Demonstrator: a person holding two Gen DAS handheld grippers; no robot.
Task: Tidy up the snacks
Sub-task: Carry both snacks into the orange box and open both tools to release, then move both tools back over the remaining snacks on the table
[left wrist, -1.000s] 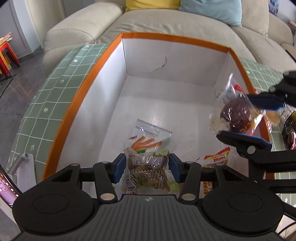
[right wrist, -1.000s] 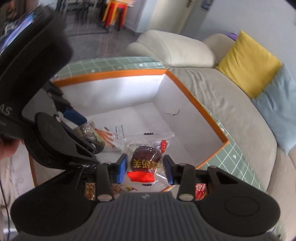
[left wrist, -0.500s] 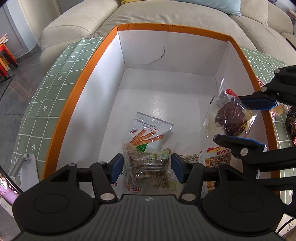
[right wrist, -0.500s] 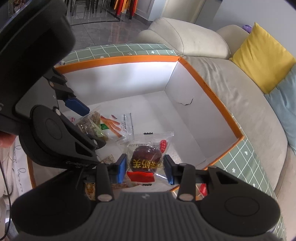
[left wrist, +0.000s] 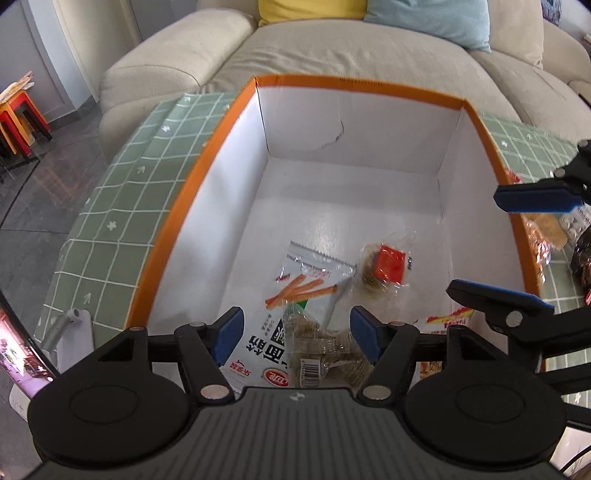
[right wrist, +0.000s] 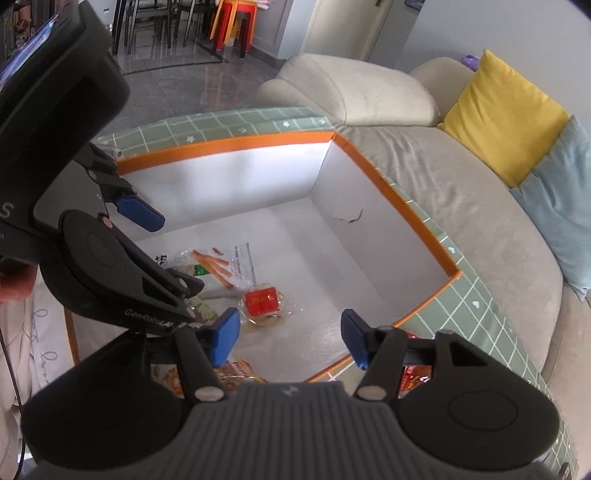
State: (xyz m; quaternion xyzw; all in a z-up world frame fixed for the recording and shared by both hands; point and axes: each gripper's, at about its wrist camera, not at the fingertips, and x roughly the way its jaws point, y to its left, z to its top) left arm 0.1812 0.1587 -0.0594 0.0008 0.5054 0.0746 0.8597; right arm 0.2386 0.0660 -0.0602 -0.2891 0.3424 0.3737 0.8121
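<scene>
A white box with an orange rim [left wrist: 192,192] [right wrist: 413,214] stands on the green checked tabletop. Inside lie a white stick-snack bag [left wrist: 295,288] [right wrist: 218,266], a clear cracker packet [left wrist: 321,350], a clear packet with a red label [left wrist: 384,266] [right wrist: 264,304] and a red-and-yellow bag [left wrist: 447,321] [right wrist: 236,373]. My left gripper [left wrist: 297,336] is open and empty above the cracker packet. My right gripper [right wrist: 290,341] is open and empty above the box's near corner; it also shows in the left wrist view [left wrist: 517,243].
A beige sofa [left wrist: 332,48] with yellow [right wrist: 498,114] and blue cushions stands behind the table. More snack packets [left wrist: 546,236] lie on the tabletop right of the box. Red and orange stools [right wrist: 232,22] stand on the dark floor.
Both grippers have opened. The cracker packet dropped from the left gripper and the red-label packet from the right, both now lying in the box. Both grippers have risen.
</scene>
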